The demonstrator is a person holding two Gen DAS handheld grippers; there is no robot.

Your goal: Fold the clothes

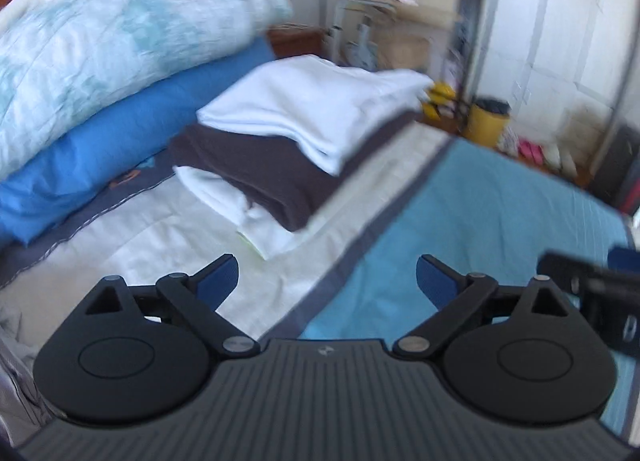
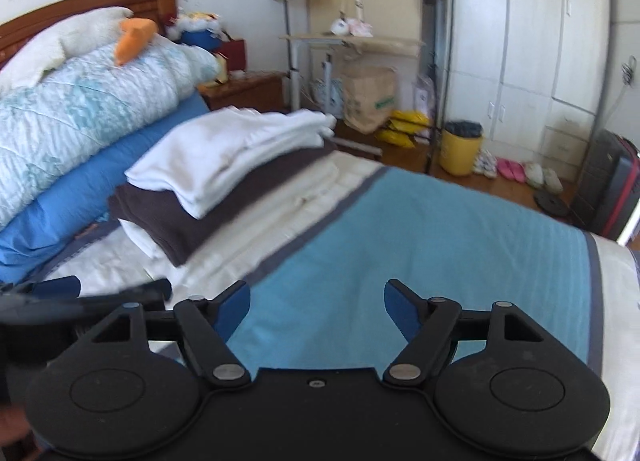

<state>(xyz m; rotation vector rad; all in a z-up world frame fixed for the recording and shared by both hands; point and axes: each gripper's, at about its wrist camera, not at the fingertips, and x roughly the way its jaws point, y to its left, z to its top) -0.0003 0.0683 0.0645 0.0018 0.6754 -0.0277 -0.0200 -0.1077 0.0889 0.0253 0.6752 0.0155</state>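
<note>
A stack of folded clothes lies on the bed: a white garment on top, a dark brown one under it, and another white one at the bottom. The stack also shows in the right wrist view. My left gripper is open and empty, held above the bed in front of the stack. My right gripper is open and empty over the blue bedspread. Each gripper shows at the edge of the other's view. The left wrist view is blurred by motion.
A rolled pale-blue quilt and blue pillow lie left of the stack by the wooden headboard. Beyond the bed are a yellow bin, slippers, a white wardrobe and a small table.
</note>
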